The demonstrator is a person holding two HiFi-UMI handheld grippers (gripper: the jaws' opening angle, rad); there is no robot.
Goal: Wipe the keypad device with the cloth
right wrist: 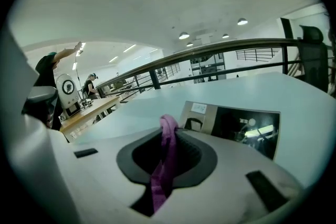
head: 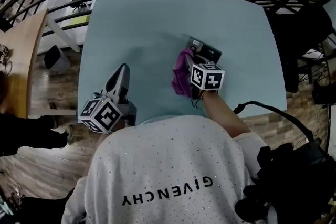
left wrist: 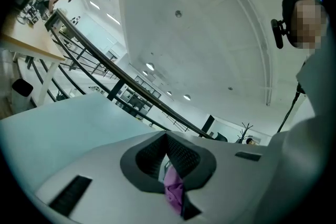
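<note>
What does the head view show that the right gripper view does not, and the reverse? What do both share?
Only the head view shows the left gripper, held apart from the purple cloth, and the person's white shirt. Only the right gripper view shows the ceiling lights and a bright reflection on the glossy dark face of the keypad device. Both show the right gripper shut on the cloth, the keypad device just beyond it, and the light blue table.

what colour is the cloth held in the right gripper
Purple. The cloth shows best in the right gripper view.
</note>
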